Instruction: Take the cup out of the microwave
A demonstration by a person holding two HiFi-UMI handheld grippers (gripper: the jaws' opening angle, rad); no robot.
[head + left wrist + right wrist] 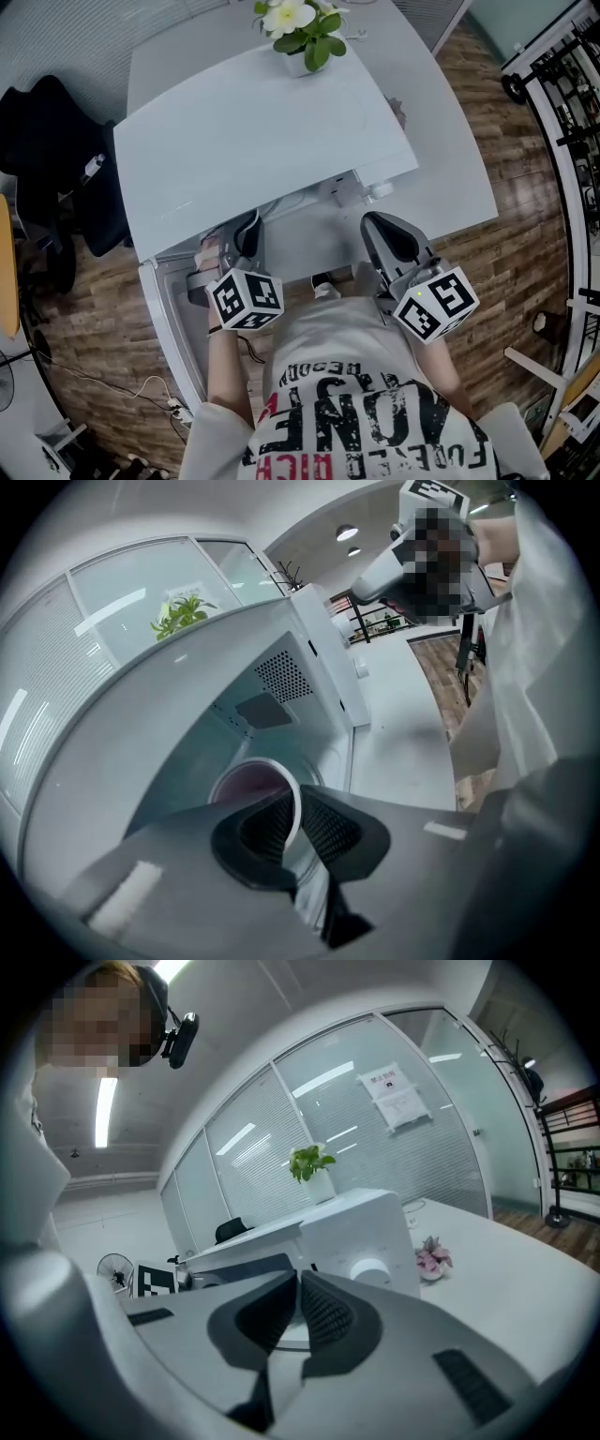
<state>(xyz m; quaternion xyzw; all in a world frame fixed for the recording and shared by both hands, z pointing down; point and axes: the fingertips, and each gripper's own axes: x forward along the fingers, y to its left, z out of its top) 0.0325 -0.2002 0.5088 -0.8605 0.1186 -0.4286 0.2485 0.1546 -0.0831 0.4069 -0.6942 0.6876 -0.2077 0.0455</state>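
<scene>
Inside the microwave [253, 131], pinching the rim of the cup [248, 785] with the left gripper [242, 246].
Head view: reaching under the white top into the open cavity, hiding the cup from above; holding the right gripper [384, 239] outside the front, clearly the farther one. Left gripper view: clamping both pads on the cup's near wall, just ahead and below, apparently standing upright, long axis vertical, mouth pointing up toward the cavity roof. Right gripper view: pressing jaws together on nothing, facing the control knob [370, 1269].
</scene>
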